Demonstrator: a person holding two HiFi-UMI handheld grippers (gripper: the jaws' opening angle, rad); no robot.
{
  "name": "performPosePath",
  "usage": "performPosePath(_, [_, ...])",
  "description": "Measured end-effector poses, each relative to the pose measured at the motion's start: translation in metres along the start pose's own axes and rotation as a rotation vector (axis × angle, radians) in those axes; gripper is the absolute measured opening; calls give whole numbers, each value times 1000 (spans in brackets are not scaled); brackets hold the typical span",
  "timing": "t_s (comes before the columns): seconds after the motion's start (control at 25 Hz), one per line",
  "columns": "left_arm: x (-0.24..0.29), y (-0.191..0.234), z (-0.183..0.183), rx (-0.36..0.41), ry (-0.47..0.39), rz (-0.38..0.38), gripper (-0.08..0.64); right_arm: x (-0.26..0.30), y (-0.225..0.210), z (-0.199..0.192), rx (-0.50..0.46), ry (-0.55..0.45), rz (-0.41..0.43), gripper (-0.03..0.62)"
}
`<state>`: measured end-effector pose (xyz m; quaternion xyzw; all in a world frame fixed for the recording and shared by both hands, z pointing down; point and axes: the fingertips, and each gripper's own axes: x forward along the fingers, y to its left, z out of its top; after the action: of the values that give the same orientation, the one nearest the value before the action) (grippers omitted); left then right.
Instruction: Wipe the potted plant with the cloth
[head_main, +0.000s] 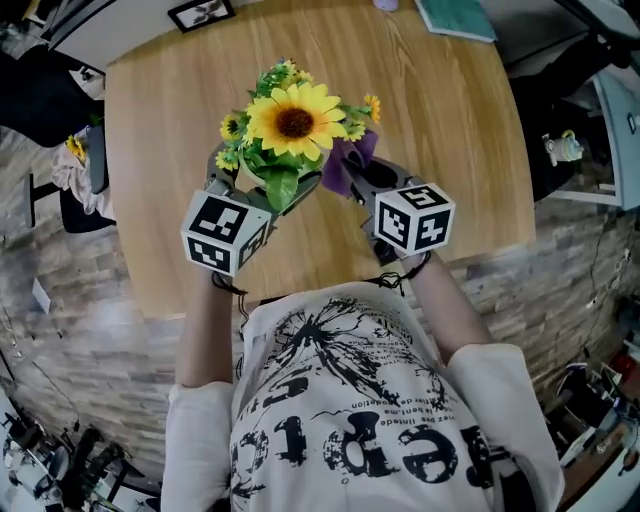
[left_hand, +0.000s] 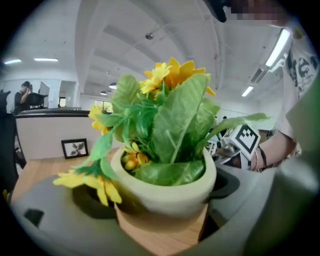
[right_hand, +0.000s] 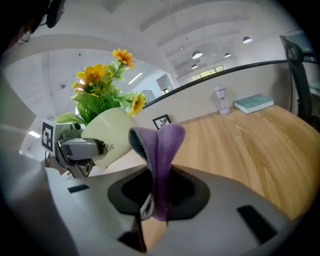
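left gripper (head_main: 252, 188) clamps the potted plant (left_hand: 165, 187) by its pot, over the table (head_main: 450, 130). right gripper (right_hand: 152, 202) pinches the purple cloth (right_hand: 162, 150), just beside the pot.

Tabletop (head_main: 450, 150) open right of potted plant (head_main: 290, 125); photo frame (head_main: 201, 13), book (head_main: 455, 17) at far edge.

Bright, even light from ceiling strips (left_hand: 276, 47); fisheye bending, dark corners; near foreground out of focus
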<state>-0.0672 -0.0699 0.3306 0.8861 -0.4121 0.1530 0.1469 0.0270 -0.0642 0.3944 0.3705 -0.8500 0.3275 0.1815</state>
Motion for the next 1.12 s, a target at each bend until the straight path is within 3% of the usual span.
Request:
performPosePath(0.12, [-7,-13,12,-25,-14,28,531,-8,20,5,-57,-6,69,74])
performPosePath(0.24, [-18,-15,17,-34,-23,43,531,-8,52,11,-187,-13,150,74])
performPosePath(0.36, [-35,8,17,-60,-44,30,531,14,88,18,-362,-20,196,74])
performPosePath(0.44, [-47,26,15,-59,-51,23,531,32,105,21,-425,-21,215,74])
performPosePath(0.56, [-56,37,18,-35,-66,12,531,44,122,24,-429,-37,246,74])
performPosePath(0.88, [-64,24,37,-54,-151,-32,531,35,148,30,-537,-151,275,74])
performPosePath(1.12, [-64,12,52,-65,-163,-37,531,22,158,32,-555,-181,311,74])
